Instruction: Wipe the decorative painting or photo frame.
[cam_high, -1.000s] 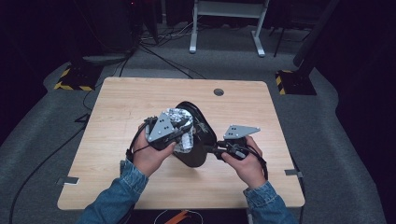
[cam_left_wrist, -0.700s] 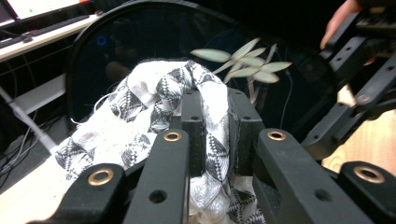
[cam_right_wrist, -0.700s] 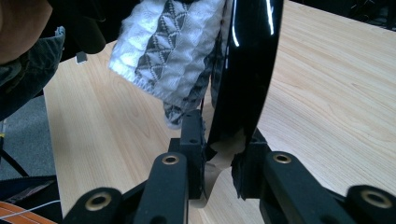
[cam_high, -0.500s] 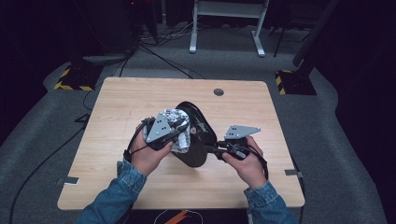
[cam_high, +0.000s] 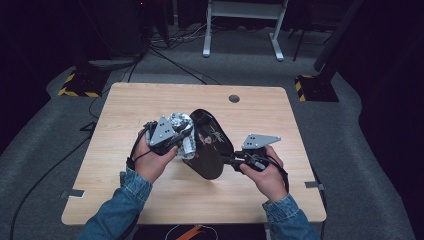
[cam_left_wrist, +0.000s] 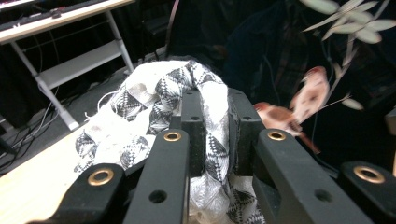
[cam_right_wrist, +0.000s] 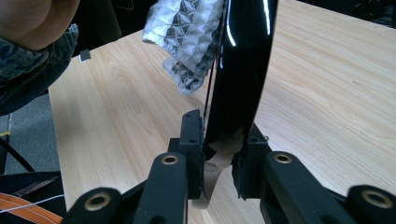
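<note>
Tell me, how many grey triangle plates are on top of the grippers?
2: one grey three-cornered plate tops the left gripper, the other grey plate tops the right gripper.

The left gripper (cam_high: 181, 142) with its patterned cloth (cam_high: 184, 134) sits slightly lower and farther left against the black tray (cam_high: 210, 150) than a second ago.

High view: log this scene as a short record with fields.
surface: wooden table
left claw: shut on patterned cloth
right claw: shut on rim of black tray
tray pose: tilted up on edge
cloth position: against the tray's inner face
background: white desk frame
</note>
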